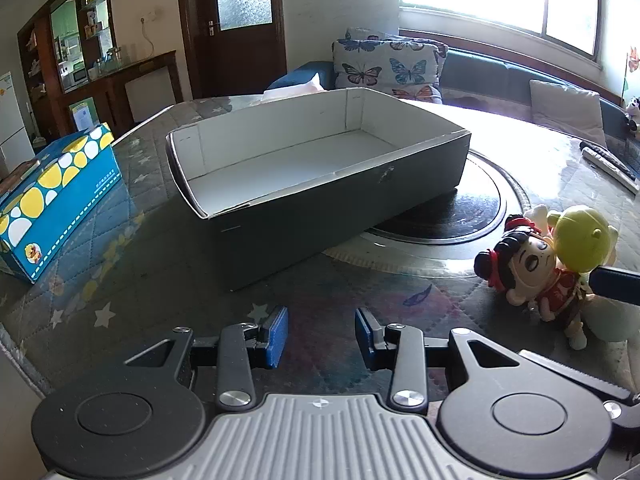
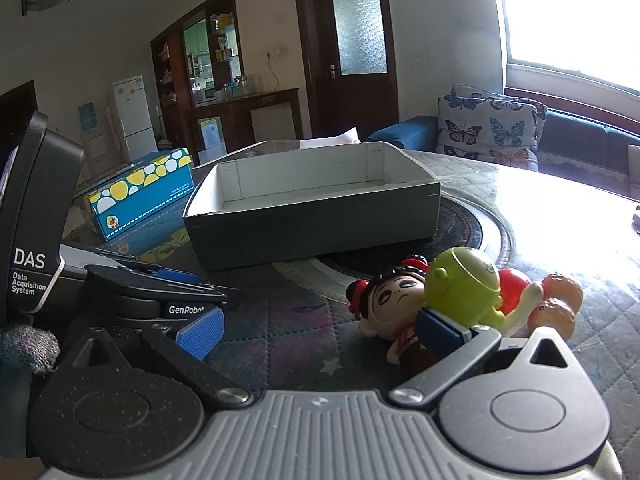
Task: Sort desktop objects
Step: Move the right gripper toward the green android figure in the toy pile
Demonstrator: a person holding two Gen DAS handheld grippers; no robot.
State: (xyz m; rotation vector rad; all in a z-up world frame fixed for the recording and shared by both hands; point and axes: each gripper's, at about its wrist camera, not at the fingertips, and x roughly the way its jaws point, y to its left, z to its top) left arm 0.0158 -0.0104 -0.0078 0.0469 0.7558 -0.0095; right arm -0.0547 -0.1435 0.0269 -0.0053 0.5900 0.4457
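Observation:
A dark open box [image 1: 320, 204] with a white inside stands empty in the middle of the table; it also shows in the right wrist view [image 2: 316, 224]. A black-haired doll [image 1: 528, 268] and a green figure [image 1: 582, 240] lie together to its right. In the right wrist view the doll [image 2: 394, 294], the green figure [image 2: 466, 286], a red piece [image 2: 516, 282] and orange balls [image 2: 556, 304] lie in a heap. My left gripper [image 1: 321, 334] is open and empty above the table, short of the box. My right gripper [image 2: 320, 330] is open wide, its right fingertip [image 2: 438, 326] touching the heap.
A blue tissue box [image 1: 56, 200] with yellow and white dots stands at the left, also seen in the right wrist view [image 2: 140, 192]. A dark round turntable [image 1: 460, 216] lies under the box's right end. A remote control [image 1: 608, 160] lies far right. A sofa with butterfly cushions [image 1: 384, 66] is behind.

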